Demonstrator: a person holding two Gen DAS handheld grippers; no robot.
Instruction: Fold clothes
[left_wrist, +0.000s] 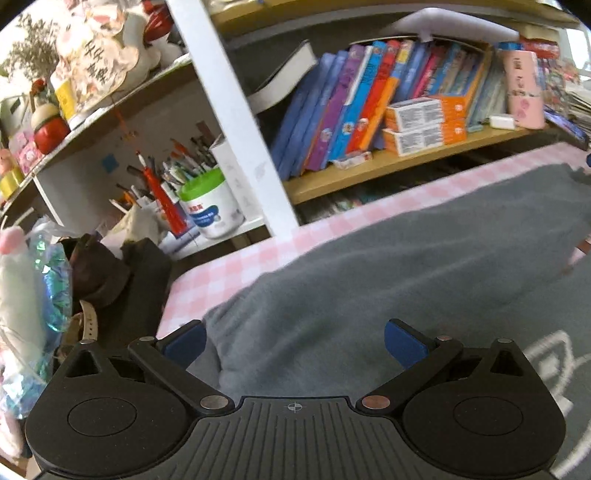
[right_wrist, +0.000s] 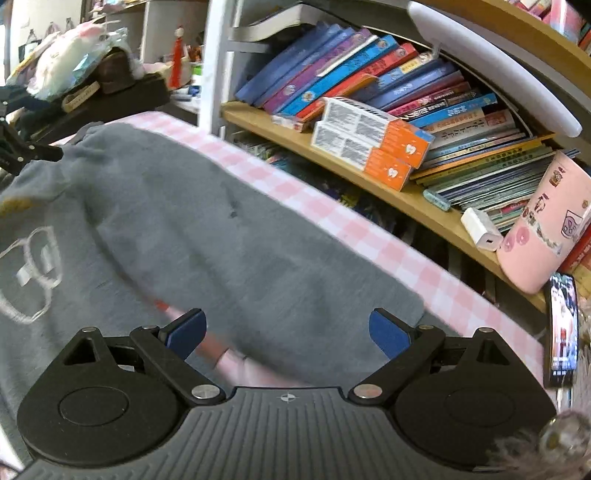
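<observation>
A grey sweatshirt (left_wrist: 406, 258) with a white outline print lies spread on the pink-and-white checked table cover (left_wrist: 229, 266). My left gripper (left_wrist: 293, 341) is open just above the garment's left fold, its blue pads wide apart and empty. In the right wrist view the same sweatshirt (right_wrist: 207, 236) lies on the checked cover (right_wrist: 388, 243). My right gripper (right_wrist: 287, 332) is open over the garment's near right edge, holding nothing. The left gripper's black frame (right_wrist: 14, 151) shows at that view's far left.
A wooden shelf of books (left_wrist: 369, 96) and orange boxes (right_wrist: 373, 140) runs behind the table. A white upright post (left_wrist: 236, 122), a pen pot (left_wrist: 210, 206), a pink cup (right_wrist: 543, 229), a phone (right_wrist: 563, 328) and a dark pile (left_wrist: 110, 280) stand around.
</observation>
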